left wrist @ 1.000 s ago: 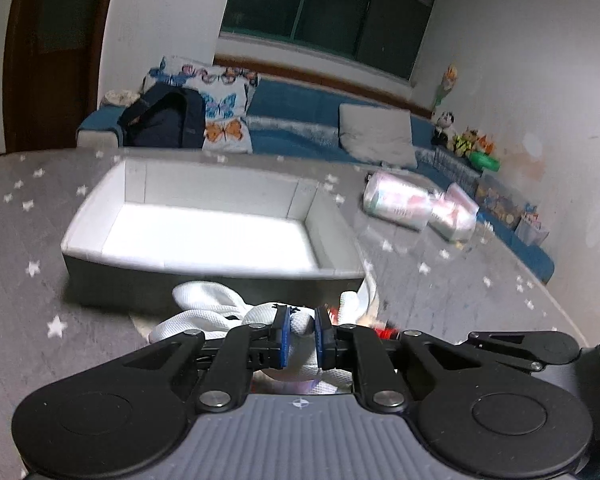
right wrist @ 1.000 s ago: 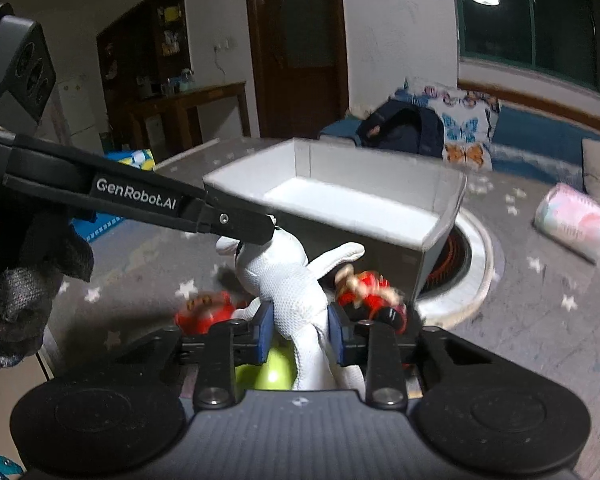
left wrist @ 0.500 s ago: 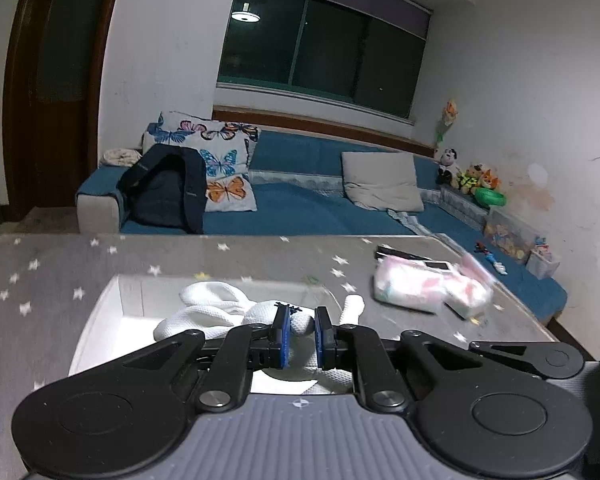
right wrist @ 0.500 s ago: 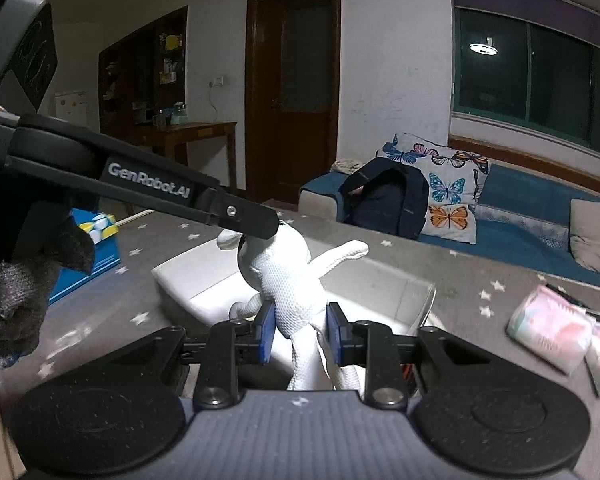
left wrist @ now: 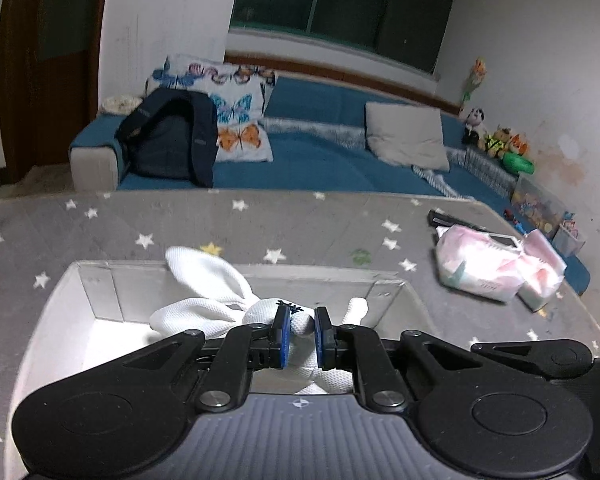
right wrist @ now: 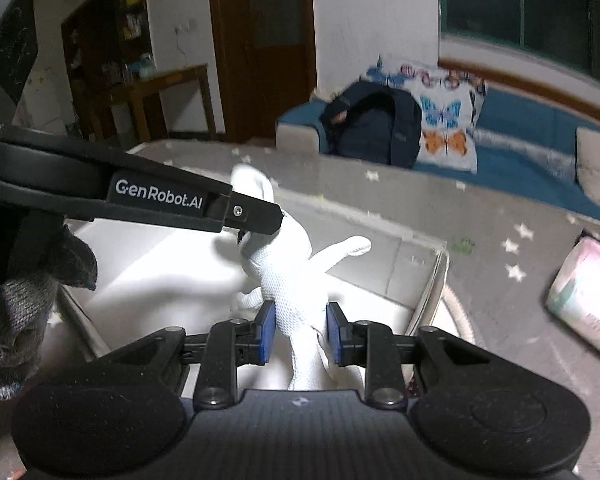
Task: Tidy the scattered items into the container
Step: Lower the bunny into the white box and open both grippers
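The left tool (left wrist: 299,330) and the right tool (right wrist: 300,330) were both clamped tight on one white knitted fabric glove (right wrist: 290,276), held above the open white rectangular cardboard box (left wrist: 100,292) on the grey star-patterned desk (left wrist: 308,232). A pink plastic-wrapped tissue pack (left wrist: 480,266) lay at three o'clock of the box, well apart.

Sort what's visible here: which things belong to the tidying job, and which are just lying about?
Job:
white glove, clamped by left gripper and right gripper
white box below it

Lying about:
pink tissue packs
dark backpack
butterfly pillows
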Motion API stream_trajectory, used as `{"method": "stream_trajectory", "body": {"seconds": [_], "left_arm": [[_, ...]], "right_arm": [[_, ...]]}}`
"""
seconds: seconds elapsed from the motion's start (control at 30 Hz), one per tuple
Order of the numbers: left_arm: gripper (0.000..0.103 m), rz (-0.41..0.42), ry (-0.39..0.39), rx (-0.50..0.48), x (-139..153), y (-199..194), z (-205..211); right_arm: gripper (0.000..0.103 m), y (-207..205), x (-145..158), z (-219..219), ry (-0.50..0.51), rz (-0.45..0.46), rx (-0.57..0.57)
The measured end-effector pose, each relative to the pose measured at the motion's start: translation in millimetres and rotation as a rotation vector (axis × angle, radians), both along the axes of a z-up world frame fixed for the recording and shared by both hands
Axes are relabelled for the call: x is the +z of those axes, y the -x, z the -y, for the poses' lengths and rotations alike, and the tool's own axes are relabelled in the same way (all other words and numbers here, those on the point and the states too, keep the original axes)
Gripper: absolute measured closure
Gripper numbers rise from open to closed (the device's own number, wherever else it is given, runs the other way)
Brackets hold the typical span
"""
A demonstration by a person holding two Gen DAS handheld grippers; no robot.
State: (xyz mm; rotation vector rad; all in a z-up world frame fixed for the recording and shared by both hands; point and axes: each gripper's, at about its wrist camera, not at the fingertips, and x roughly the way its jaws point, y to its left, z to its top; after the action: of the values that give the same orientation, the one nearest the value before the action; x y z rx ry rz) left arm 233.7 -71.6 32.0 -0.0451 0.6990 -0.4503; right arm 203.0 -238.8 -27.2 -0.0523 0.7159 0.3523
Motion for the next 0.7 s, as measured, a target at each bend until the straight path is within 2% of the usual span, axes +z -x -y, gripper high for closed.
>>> {"method": "stream_trajectory", "body": {"seconds": [0.2,0.33,0.5,0.7], "left_arm": [[0.088,-0.033,-0.034,0.012,-18.9,-3.4,1.5],[0.081,-0.045,-0.037,0.020,-21.7,-0.6,-0.6],[0.076,-0.020,-0.051,0.037,-14.8,10.5,-5.1],[0.076,0.012,-0.045,0.048,-1.0,35.7,-12.6]], "right_arm": [[0.077,-5.1,-14.0,-6.9,0.059,-0.030,0.016],[0.075,-8.8,-15.5,-10.3,0.094,-0.032,0.025],[0.071,0.3,-12.2,-11.3,0.095,-0.014,0.016],[0.059,20.6,4.4,-6.1,0.061,0.037,0.006]]}}
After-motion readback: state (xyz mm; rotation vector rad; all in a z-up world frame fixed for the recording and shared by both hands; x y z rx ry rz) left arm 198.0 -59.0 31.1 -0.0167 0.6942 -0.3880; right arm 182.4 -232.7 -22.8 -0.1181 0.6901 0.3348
